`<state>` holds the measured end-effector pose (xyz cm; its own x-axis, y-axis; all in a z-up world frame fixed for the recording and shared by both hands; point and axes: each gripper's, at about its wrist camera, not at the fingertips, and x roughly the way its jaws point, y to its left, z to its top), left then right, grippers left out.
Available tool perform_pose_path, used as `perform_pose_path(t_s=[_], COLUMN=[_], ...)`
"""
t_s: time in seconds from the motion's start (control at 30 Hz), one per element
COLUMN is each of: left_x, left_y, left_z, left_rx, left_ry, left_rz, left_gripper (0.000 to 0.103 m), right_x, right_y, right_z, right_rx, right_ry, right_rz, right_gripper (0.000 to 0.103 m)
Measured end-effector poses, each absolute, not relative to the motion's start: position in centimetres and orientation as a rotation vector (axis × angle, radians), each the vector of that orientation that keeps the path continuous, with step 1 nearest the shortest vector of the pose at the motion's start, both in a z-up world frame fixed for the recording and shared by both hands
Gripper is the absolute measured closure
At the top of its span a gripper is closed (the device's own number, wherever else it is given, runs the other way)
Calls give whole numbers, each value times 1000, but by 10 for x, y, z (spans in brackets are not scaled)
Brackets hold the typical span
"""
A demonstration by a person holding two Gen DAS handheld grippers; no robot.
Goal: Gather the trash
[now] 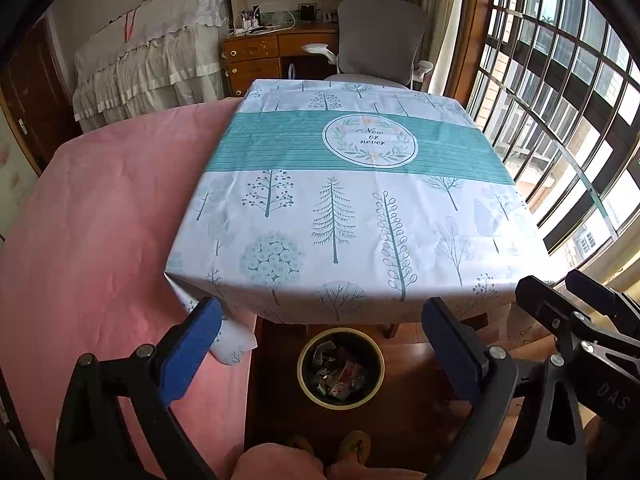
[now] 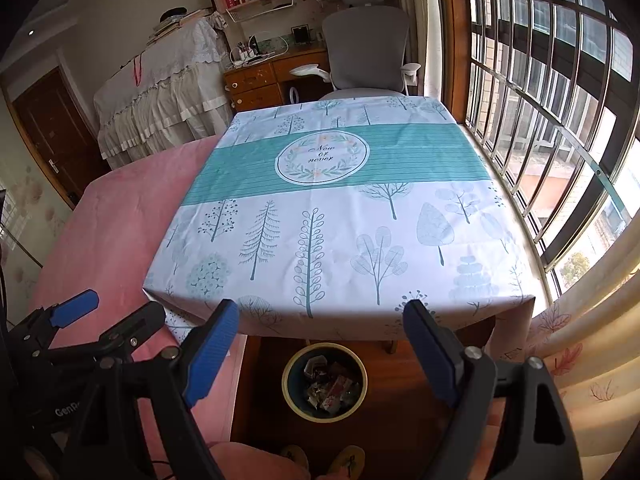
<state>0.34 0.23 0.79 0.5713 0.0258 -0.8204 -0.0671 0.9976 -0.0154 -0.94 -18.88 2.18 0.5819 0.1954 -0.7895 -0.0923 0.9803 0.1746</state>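
Observation:
A round yellow-rimmed trash bin stands on the wooden floor under the table's near edge, with several crumpled wrappers inside. My left gripper hovers above the bin, open, nothing between its blue pads. My right gripper hangs beside it, also open and holding nothing. In the left wrist view the right gripper shows at the right edge; in the right wrist view the left gripper shows at the left. The table wears a white and teal tree-print cloth.
A pink-covered bed lies left of the table. A barred window runs along the right. A grey office chair and wooden desk stand behind. The person's slippered feet are near the bin.

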Motion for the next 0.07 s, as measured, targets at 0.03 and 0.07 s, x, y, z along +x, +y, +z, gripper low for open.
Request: perform_pose_path(t_s=[0.03, 0.07], left_x=[4, 3], left_y=[3, 2], left_z=[8, 8], left_rx=[-46, -46], left_ry=[962, 963], left_rz=[54, 55], left_gripper=[4, 4], right_x=[-9, -9], right_y=[-189, -189], right_z=[22, 22], right_rx=[120, 120], right_ry=[936, 937], right_rz=[168, 169], right_gripper=[18, 18])
